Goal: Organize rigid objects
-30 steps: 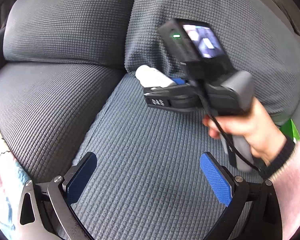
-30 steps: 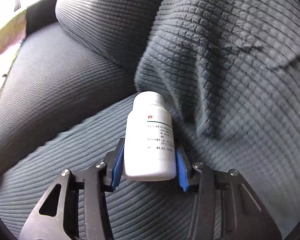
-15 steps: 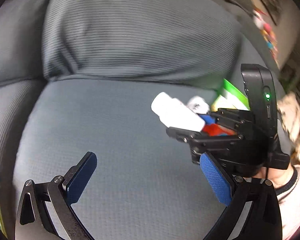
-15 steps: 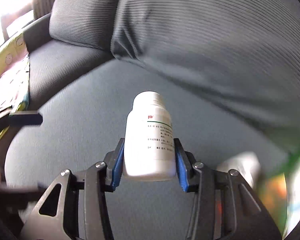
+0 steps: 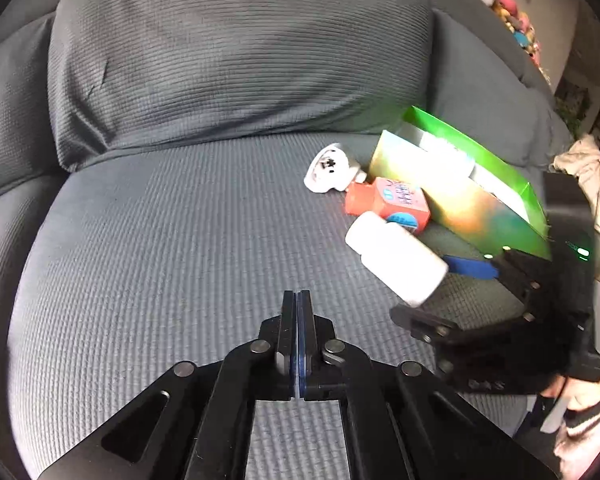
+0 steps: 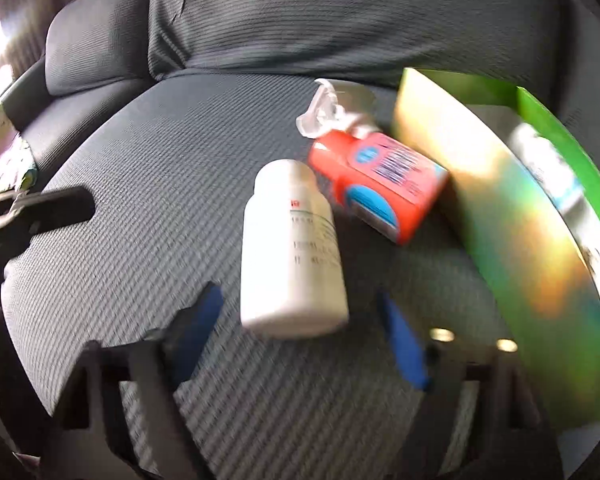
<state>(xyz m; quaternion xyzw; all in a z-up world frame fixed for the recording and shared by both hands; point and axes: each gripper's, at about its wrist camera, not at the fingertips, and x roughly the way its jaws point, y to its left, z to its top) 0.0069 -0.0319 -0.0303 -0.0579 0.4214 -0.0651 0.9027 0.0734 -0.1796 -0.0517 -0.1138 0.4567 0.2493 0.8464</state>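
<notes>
A white pill bottle (image 6: 292, 252) lies between the spread fingers of my right gripper (image 6: 300, 340), which is open around it over the grey sofa seat; the view is blurred. The bottle also shows in the left wrist view (image 5: 396, 260), in front of the right gripper (image 5: 460, 280). An orange bottle (image 6: 376, 192) (image 5: 388, 204) lies just beyond it. A crumpled white piece (image 5: 328, 168) (image 6: 328, 112) lies behind that. A green open box (image 5: 472, 188) (image 6: 532, 232) stands at the right. My left gripper (image 5: 298, 308) is shut and empty above the seat cushion.
The grey sofa seat cushion (image 5: 160, 240) spreads to the left, with back cushions (image 5: 228, 56) behind. Plush toys (image 5: 508, 4) sit far back right. A patterned cloth (image 6: 0, 148) lies at the left edge.
My right gripper carried the white bottle rightward to the box area and opened its fingers off it. My left gripper swung to the right and closed from open to shut.
</notes>
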